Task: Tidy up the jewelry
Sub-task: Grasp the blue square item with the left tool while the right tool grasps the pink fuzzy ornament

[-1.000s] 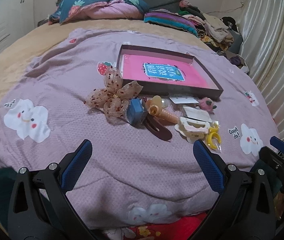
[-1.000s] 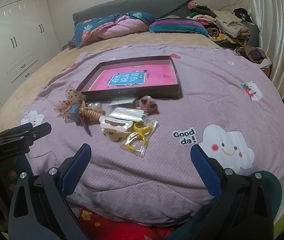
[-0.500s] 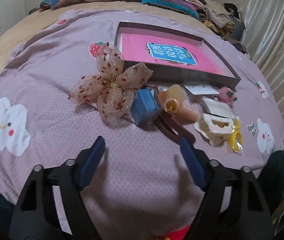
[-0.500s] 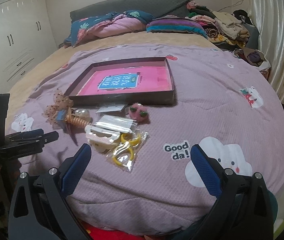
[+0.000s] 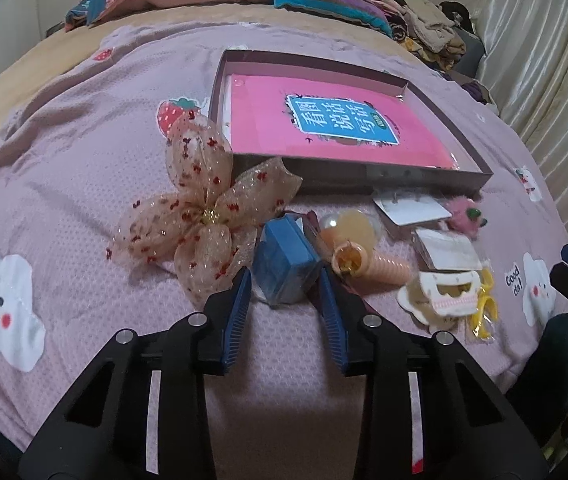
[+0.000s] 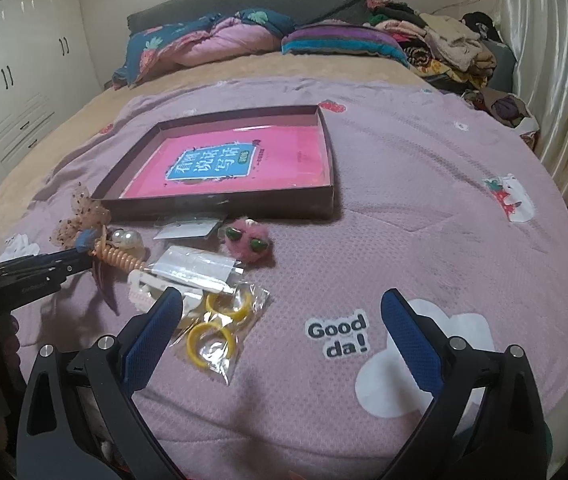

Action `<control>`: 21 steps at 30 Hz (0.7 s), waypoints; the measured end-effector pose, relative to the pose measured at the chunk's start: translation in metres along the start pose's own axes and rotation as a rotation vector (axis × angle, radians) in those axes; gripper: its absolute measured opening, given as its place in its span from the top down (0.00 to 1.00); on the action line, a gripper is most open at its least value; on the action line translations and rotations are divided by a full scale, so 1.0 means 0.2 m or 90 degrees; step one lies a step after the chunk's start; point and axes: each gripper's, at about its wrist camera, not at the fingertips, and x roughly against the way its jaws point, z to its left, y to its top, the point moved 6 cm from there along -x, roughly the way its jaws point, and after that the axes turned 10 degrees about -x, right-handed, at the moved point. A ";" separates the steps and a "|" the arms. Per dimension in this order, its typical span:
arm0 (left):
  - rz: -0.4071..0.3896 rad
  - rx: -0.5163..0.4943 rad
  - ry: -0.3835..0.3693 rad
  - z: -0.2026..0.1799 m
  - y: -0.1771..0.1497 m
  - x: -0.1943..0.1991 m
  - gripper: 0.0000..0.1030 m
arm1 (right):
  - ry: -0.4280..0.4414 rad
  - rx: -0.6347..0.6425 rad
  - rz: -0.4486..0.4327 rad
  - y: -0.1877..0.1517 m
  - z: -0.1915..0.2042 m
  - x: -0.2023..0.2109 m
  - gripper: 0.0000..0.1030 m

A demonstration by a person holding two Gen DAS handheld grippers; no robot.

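A small blue box [image 5: 284, 264] lies on the purple bedspread among hair and jewelry pieces. My left gripper [image 5: 286, 292] has its blue fingers on either side of the box's near end, narrowed around it; contact is unclear. Beside it lie a sheer dotted bow [image 5: 207, 208], an orange spiral clip [image 5: 368, 264], a white claw clip [image 5: 448, 296] and bagged yellow rings [image 6: 219, 326]. A shallow dark tray [image 5: 384, 174] with a pink booklet sits behind. My right gripper [image 6: 279, 340] is open and empty above the bedspread, right of the yellow rings.
A pink fuzzy clip [image 6: 247, 240], white cards [image 5: 412, 208] and a clear packet [image 6: 199, 270] lie near the tray. Pillows [image 6: 211, 40] and piled clothes [image 6: 436, 44] fill the bed's far end. Curtains [image 6: 556, 80] hang at the right, wardrobes [image 6: 15, 80] at the left.
My left gripper has moved forward to the blue box and its fingers have narrowed around it. The right gripper has shifted slightly closer to the bed and stays open.
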 end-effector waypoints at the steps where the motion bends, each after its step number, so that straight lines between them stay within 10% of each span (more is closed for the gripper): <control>1: -0.001 0.001 -0.004 0.01 0.00 -0.01 0.74 | 0.003 -0.001 0.004 0.00 0.00 -0.01 0.04; 12: -0.003 0.000 -0.054 0.02 0.08 -0.08 0.72 | 0.030 -0.006 0.084 0.07 0.03 -0.29 0.05; 21: -0.007 -0.004 -0.092 0.02 0.13 -0.14 0.68 | 0.089 -0.052 0.145 0.12 0.07 -0.52 0.46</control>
